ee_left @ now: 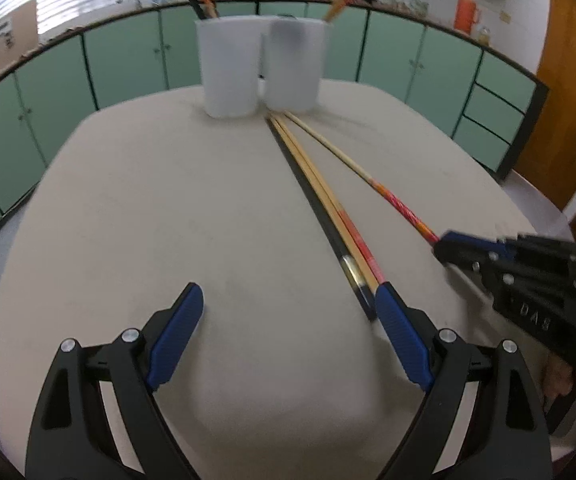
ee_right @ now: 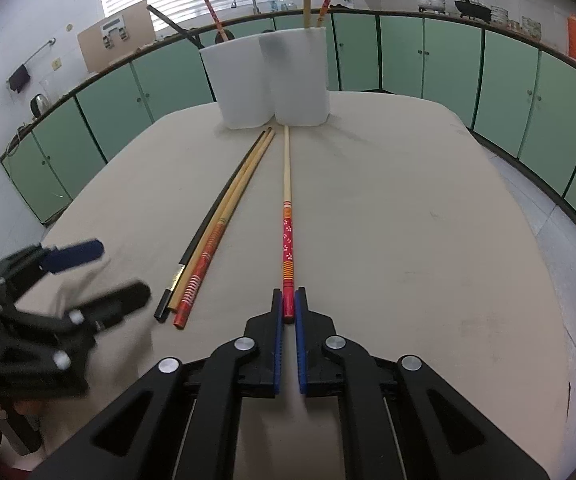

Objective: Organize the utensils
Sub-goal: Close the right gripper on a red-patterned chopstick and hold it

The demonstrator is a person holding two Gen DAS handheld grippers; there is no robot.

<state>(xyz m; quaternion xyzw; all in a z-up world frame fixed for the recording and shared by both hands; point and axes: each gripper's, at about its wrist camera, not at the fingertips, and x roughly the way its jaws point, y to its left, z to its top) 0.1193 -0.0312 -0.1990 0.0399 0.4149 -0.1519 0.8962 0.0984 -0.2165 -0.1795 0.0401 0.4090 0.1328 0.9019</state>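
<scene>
Four chopsticks flat on bench (ee_right: 408, 220). Your right tongs (ee_right: 288, 304) nearly closed around butt of red floral chopstick (ee_right: 287, 240); its axis runs straight ahead to white cups (ee_right: 275, 80). Your left tongs (ee_left: 288, 312) wide, empty, beside the other three (ee_right: 207, 240).

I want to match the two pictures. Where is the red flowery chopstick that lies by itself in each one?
Left wrist: the lone red chopstick runs right of centre, its end in the right gripper.
Right wrist: centre, straight ahead, its end between the pads.
Shared landmark: the two white cups.
</scene>
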